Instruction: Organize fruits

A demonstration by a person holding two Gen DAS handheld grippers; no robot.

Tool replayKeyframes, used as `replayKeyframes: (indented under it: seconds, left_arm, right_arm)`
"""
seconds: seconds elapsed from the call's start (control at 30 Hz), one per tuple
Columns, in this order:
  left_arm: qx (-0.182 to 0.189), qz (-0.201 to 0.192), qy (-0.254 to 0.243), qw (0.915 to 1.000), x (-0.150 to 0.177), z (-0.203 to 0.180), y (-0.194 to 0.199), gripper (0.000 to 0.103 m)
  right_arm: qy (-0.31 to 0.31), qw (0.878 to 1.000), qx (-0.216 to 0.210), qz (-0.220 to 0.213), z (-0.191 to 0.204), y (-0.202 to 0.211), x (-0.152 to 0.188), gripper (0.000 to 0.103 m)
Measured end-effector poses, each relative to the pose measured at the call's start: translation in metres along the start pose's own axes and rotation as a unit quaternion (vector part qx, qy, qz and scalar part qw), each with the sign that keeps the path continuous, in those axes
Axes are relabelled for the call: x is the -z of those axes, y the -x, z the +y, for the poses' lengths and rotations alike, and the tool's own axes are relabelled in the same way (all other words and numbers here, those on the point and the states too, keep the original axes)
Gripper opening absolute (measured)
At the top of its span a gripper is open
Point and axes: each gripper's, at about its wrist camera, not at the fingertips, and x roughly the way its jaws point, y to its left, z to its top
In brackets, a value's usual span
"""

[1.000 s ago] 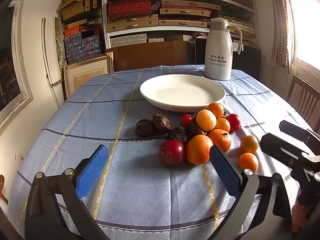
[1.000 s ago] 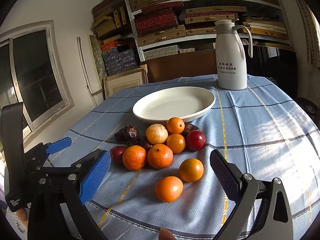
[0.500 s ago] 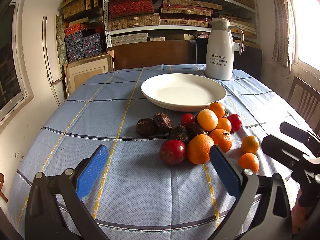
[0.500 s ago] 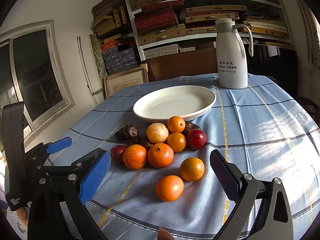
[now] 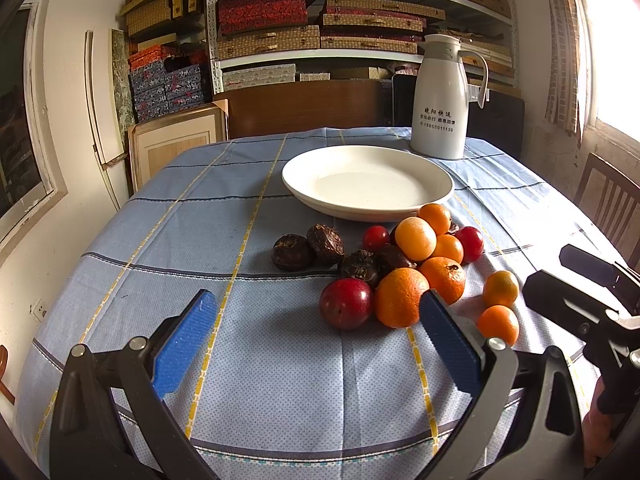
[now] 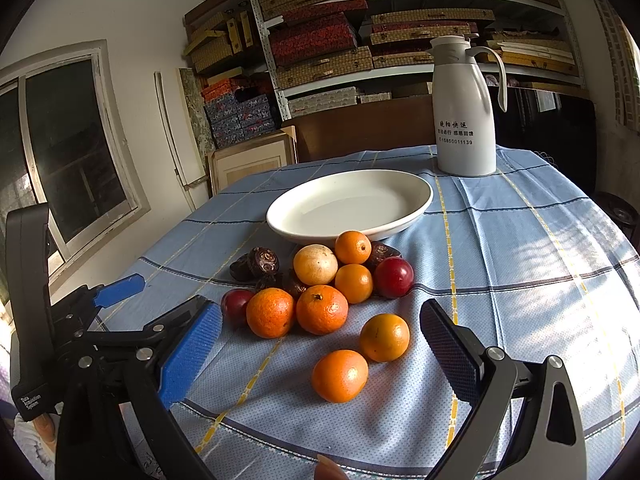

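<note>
A heap of fruit lies on the blue checked tablecloth in front of an empty white plate (image 5: 436,184) (image 6: 416,204). It holds oranges, red plums and dark wrinkled fruits. In the left wrist view my left gripper (image 5: 318,342) stands open, low over the cloth, with a red plum (image 5: 346,303) and a big orange (image 5: 400,298) just beyond its fingertips. My right gripper (image 6: 320,350) is open too; two loose oranges (image 6: 340,376) (image 6: 385,337) lie between its fingers, untouched. The right gripper shows at the right edge of the left wrist view (image 5: 580,300).
A white thermos jug (image 5: 440,98) (image 6: 464,108) stands behind the plate. Shelves of boxes fill the back wall. A wooden chair (image 5: 608,200) is at the table's right side, a window (image 6: 60,168) on the left. Bare cloth lies left of the fruit.
Both views have crept very slightly toward the fruit. No fruit has moved and both grippers stay open.
</note>
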Motion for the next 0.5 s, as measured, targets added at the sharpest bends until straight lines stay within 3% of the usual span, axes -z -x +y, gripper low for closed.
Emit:
replayKeyframes:
  seconds: [0.5]
  left_arm:
    - [0.0, 0.001, 0.0, 1.0, 0.0008, 0.0006, -0.0011, 0.099]
  right_arm:
    - [-0.001, 1.0, 0.0, 0.004, 0.0002, -0.0005, 0.0014, 0.1]
